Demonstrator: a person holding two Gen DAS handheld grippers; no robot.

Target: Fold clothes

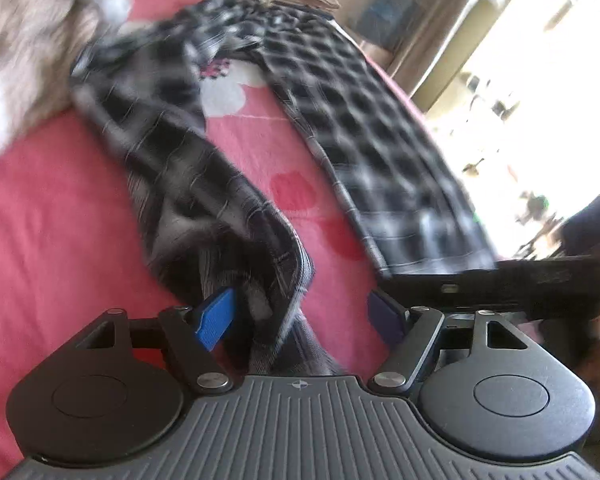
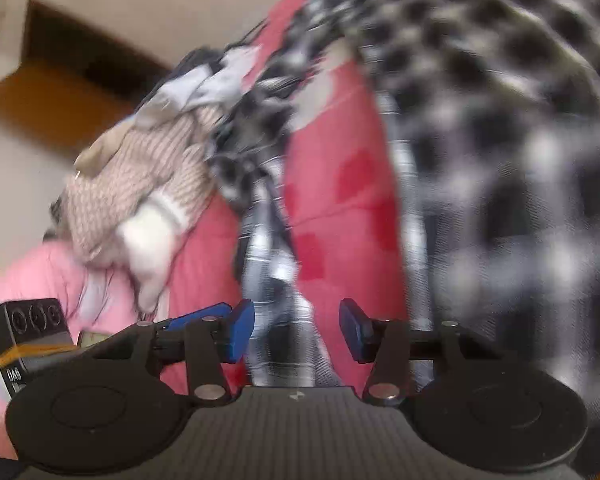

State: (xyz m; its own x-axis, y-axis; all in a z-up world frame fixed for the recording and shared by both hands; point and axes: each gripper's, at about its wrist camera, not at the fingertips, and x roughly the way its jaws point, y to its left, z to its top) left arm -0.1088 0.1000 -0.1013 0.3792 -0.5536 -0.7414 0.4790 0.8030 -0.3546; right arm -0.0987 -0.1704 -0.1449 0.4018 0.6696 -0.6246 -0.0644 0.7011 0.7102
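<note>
The left wrist view sits low and close over the pink bedsheet (image 1: 60,220), facing along the checked trousers (image 1: 380,128) toward a bright window (image 1: 540,60). The right wrist view, closer and blurred, faces across the same trousers (image 2: 500,140) and sheet toward a beige knit garment (image 2: 148,168), which both views share.

The left gripper (image 1: 300,316) is spread wide, its blue pads (image 1: 214,318) well apart. The right gripper (image 2: 298,330) likewise stands parted — blue pads (image 2: 240,330) clearly separated, clamping nothing.
</note>
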